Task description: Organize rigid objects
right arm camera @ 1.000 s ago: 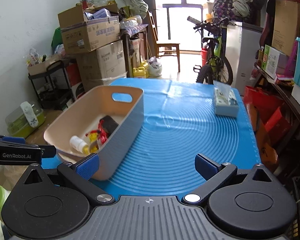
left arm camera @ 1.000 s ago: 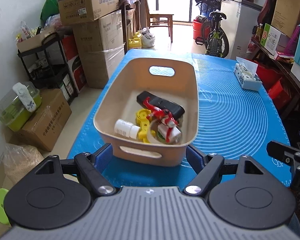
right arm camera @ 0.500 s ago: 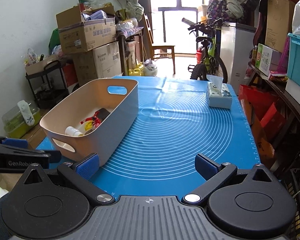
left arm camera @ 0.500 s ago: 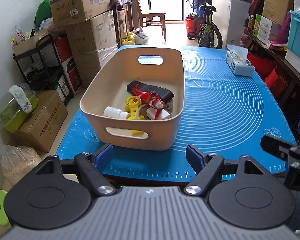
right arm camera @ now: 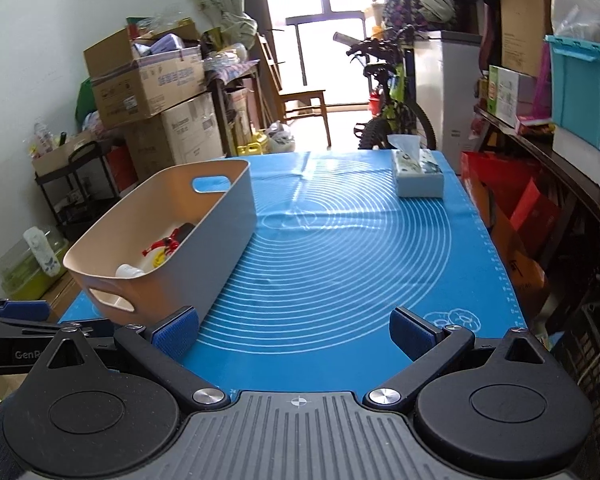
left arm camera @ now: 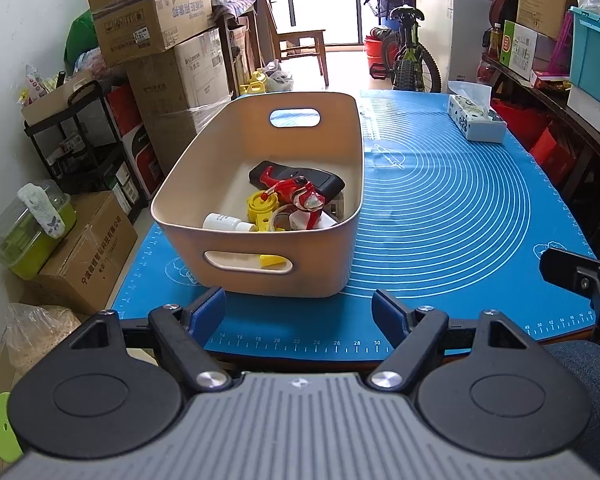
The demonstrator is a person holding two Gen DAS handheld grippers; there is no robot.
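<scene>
A beige bin [left arm camera: 220,168] stands on the left part of the blue mat [left arm camera: 452,216]. It holds a red toy [left arm camera: 296,194], a black case [left arm camera: 324,178], a yellow piece [left arm camera: 262,206] and a white bottle [left arm camera: 222,222]. The bin also shows in the right wrist view [right arm camera: 228,216]. My left gripper [left arm camera: 300,314] is open and empty, just short of the table's near edge in front of the bin. My right gripper [right arm camera: 296,332] is open and empty over the mat's near edge, right of the bin.
A tissue box [left arm camera: 476,118] sits at the mat's far right, also seen in the right wrist view [right arm camera: 418,174]. Cardboard boxes [left arm camera: 156,60] and a black shelf cart [left arm camera: 80,136] stand left of the table. A bicycle [left arm camera: 408,52] stands behind it. Shelves line the right side.
Both grippers have drawn back toward the table's near edge and risen a little. The bin looks farther away. Both stay open and empty.
</scene>
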